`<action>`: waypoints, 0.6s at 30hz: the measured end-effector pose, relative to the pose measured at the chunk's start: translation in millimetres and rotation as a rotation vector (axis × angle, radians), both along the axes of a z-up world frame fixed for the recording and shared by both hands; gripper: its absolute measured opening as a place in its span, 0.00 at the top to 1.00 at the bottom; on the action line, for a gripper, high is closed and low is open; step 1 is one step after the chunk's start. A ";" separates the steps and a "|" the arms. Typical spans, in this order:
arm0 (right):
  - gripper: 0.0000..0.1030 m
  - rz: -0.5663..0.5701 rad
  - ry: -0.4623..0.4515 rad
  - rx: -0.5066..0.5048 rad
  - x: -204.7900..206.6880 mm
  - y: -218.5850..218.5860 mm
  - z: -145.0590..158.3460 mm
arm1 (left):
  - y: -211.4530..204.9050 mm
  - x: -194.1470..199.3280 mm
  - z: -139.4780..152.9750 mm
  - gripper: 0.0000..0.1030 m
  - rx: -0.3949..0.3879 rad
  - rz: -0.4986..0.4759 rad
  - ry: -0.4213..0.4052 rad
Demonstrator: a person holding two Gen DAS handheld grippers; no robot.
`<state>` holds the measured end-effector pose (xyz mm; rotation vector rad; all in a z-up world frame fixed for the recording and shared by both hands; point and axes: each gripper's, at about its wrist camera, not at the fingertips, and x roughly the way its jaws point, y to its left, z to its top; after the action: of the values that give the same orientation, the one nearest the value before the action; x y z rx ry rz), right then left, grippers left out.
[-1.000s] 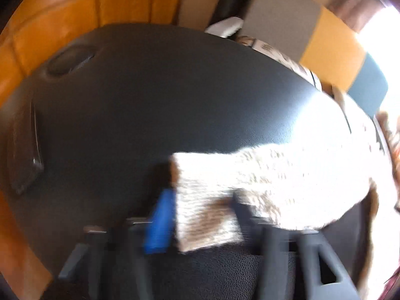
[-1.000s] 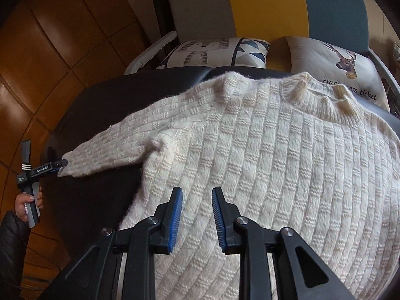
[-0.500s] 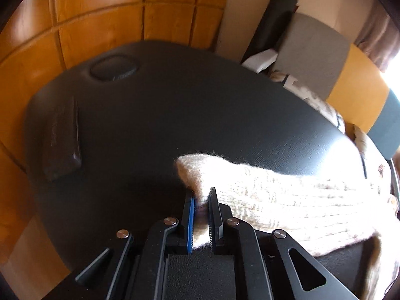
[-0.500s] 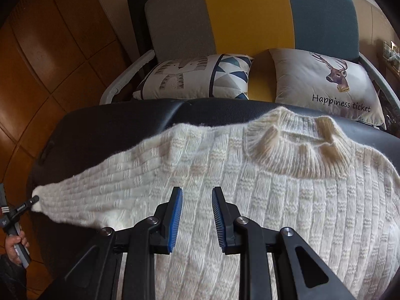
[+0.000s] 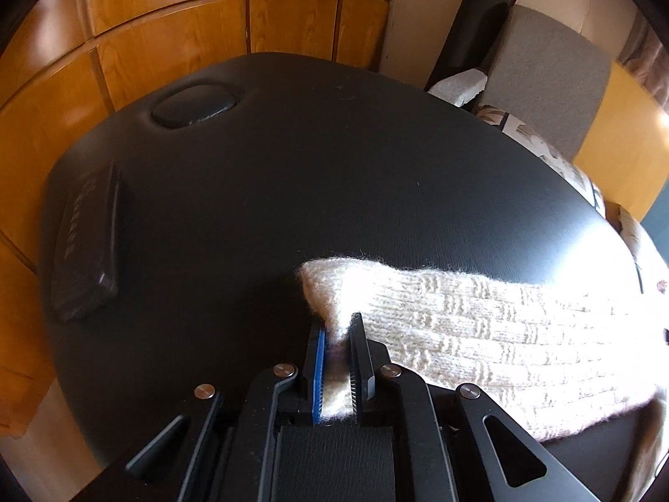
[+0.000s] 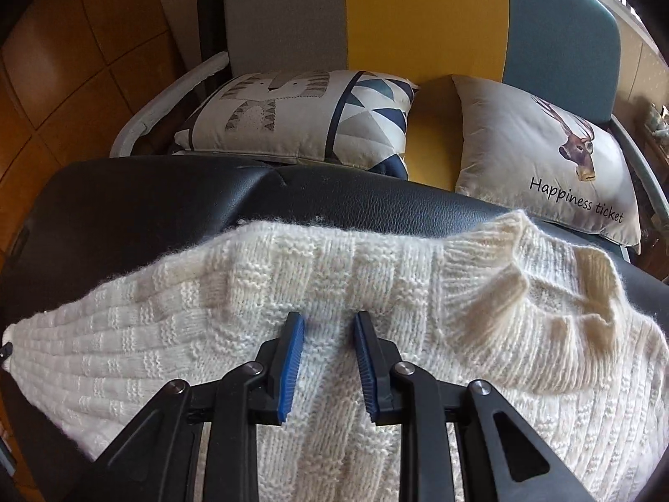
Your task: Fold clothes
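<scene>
Two grippers work one cream sweater spread flat on the black padded bench. Its collar lies toward the bench's far edge, by the sofa cushions, so the body runs from that edge back toward the near one, while the sleeve stretches crosswise toward the bench's left end. The left gripper is pinched tight on the sleeve cuff, wool filling the narrow gap between its fingers. The right gripper hovers over the shoulder with its fingers spread partway, nothing held between them; whether the tips touch the knit I cannot tell. Risks as I judge them: the pinch takes only the cuff's edge, so a hard pull could slip it free or stretch the loose knit. With the shoulder unpinned, dragging the sleeve may skew the whole body across the smooth bench, and fuzzy yarn may snag on the ridged pads
</scene>
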<state>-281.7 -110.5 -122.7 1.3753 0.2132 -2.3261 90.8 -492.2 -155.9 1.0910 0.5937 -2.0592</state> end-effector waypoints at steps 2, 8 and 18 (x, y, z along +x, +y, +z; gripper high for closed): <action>0.77 -0.003 -0.006 -0.010 -4.6 -1.0 1.5 | -2.5 -5.9 2.4 0.90 -0.004 -0.005 -0.013; 0.75 0.031 -0.050 -0.165 25.3 22.4 25.9 | -4.0 -16.1 13.1 0.82 0.030 -0.020 -0.027; 0.75 0.155 -0.107 -0.183 156.6 78.3 28.6 | 129.5 18.1 52.1 0.81 0.239 -0.387 0.257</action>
<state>-125.0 -32.2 -94.1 1.3386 0.0700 -2.0839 108.9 -362.6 -103.8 1.1539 0.8253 -2.5401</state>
